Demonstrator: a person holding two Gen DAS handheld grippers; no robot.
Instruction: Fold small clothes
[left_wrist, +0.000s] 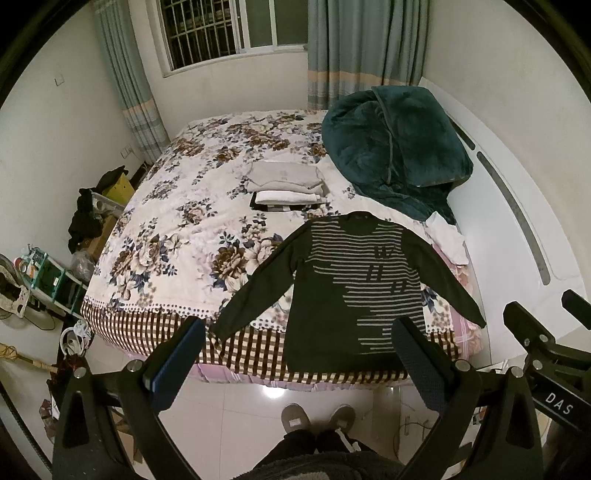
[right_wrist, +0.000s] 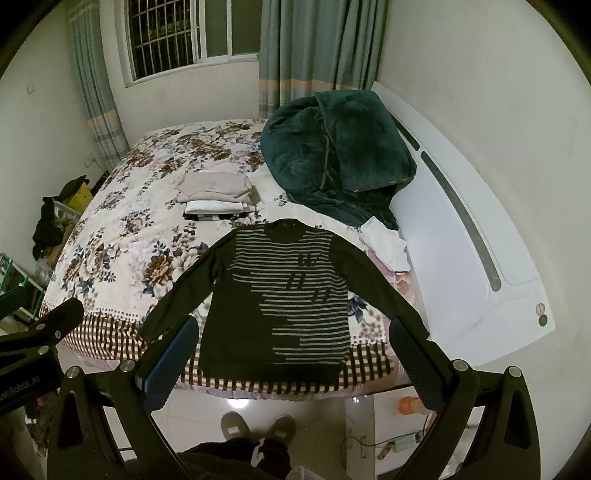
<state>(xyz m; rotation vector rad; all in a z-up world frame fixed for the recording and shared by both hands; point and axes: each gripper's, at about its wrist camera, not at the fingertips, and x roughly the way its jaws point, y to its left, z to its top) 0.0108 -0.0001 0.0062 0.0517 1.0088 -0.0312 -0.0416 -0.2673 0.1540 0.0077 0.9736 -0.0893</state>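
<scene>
A dark long-sleeved sweater with grey stripes (left_wrist: 354, 291) lies flat, sleeves spread, at the near edge of the flowered bed (left_wrist: 177, 221); it also shows in the right wrist view (right_wrist: 280, 306). My left gripper (left_wrist: 299, 354) is open and empty, held above the floor in front of the sweater's hem. My right gripper (right_wrist: 291, 354) is open and empty, likewise in front of the hem. A stack of folded pale clothes (left_wrist: 284, 184) sits mid-bed behind the sweater, also in the right wrist view (right_wrist: 218, 195).
A dark green blanket (left_wrist: 391, 147) is heaped at the bed's right rear by the white headboard (left_wrist: 517, 229). A white garment (left_wrist: 448, 240) lies beside the sweater's right sleeve. Clutter and boxes (left_wrist: 92, 221) stand on the floor at left. The person's slippers (left_wrist: 317, 417) are below.
</scene>
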